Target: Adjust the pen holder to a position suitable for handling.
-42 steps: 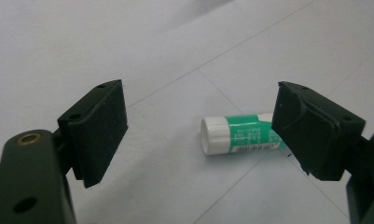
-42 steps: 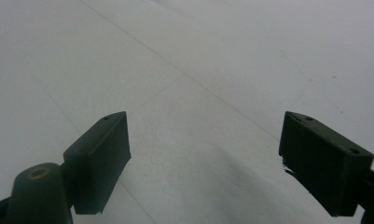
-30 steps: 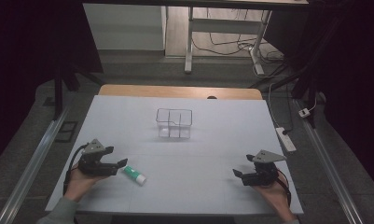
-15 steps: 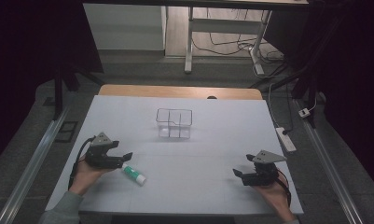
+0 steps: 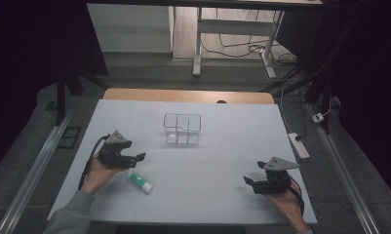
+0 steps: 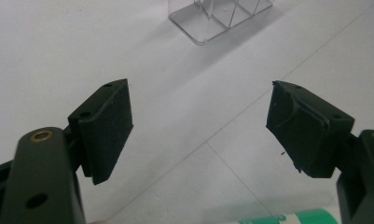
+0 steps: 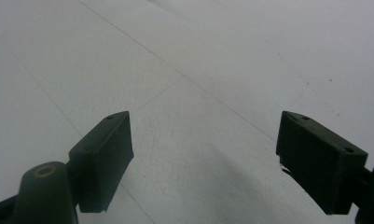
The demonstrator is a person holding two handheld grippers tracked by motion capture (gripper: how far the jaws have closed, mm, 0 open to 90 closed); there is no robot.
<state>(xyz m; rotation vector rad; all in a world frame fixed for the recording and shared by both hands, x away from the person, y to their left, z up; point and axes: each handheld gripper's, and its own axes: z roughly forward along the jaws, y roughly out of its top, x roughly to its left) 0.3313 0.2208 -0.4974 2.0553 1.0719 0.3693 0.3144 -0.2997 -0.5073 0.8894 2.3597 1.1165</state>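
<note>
A white tube with a green band [image 5: 140, 181] lies on the white table near the front left; its green end [image 6: 310, 217] peeks in at the bottom of the left gripper view. My left gripper [image 5: 140, 157] hovers open just behind and above the tube, with nothing between its jaws [image 6: 198, 126]. A clear plastic box with dividers [image 5: 182, 129] stands mid-table, and its corner [image 6: 217, 18] appears ahead of the left jaws. My right gripper [image 5: 247, 181] rests open at the front right over bare table [image 7: 203, 135].
The white sheet [image 5: 222, 161] covers the table, with a wooden strip [image 5: 183, 95] at its far edge. A power strip [image 5: 299, 145] lies by the right edge. Metal rails run along both sides.
My left gripper has lifted and moved away from the tube toward the table's middle. The tube and the right gripper have stayed put.
</note>
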